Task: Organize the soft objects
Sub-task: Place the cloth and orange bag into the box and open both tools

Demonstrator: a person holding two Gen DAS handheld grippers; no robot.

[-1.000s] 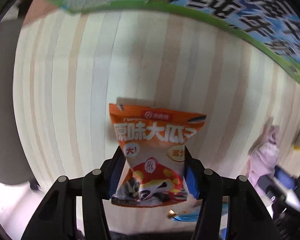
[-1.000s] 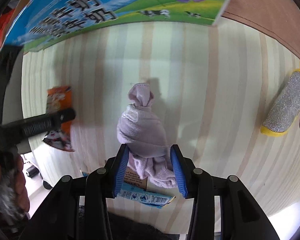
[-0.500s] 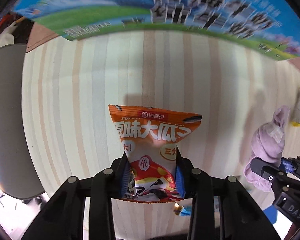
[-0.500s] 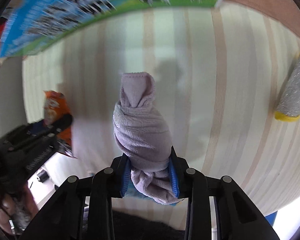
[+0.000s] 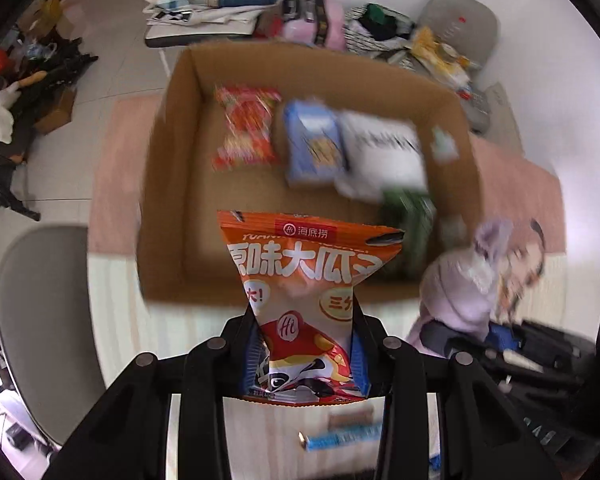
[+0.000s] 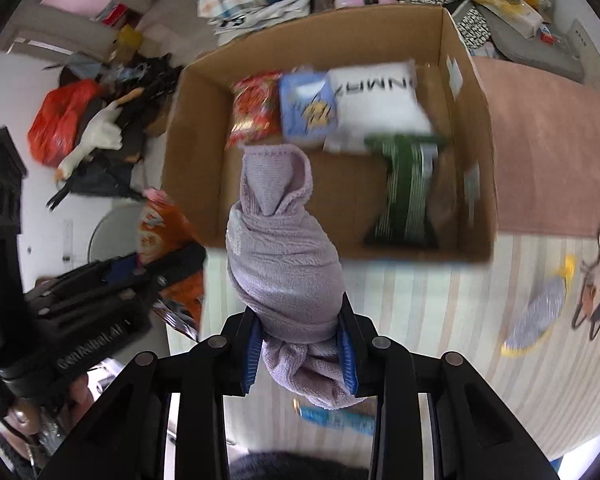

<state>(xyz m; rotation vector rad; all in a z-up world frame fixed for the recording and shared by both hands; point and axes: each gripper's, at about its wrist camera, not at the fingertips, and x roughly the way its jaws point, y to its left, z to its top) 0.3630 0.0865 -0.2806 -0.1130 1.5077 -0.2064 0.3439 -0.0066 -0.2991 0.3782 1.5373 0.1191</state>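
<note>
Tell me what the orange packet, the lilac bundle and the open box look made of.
Orange packet: likely glossy plastic film, printed, creasing where pinched. Lilac bundle: soft knitted or terry-like cloth, matte with ribbed texture, twisted into a knot. Box: brown corrugated cardboard, by its matte folded walls.

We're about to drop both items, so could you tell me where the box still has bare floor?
In the cardboard box, the near-left floor is bare, bordered by the left wall and green packet. The far side is crowded: red packet, blue packet, white bag.
</note>
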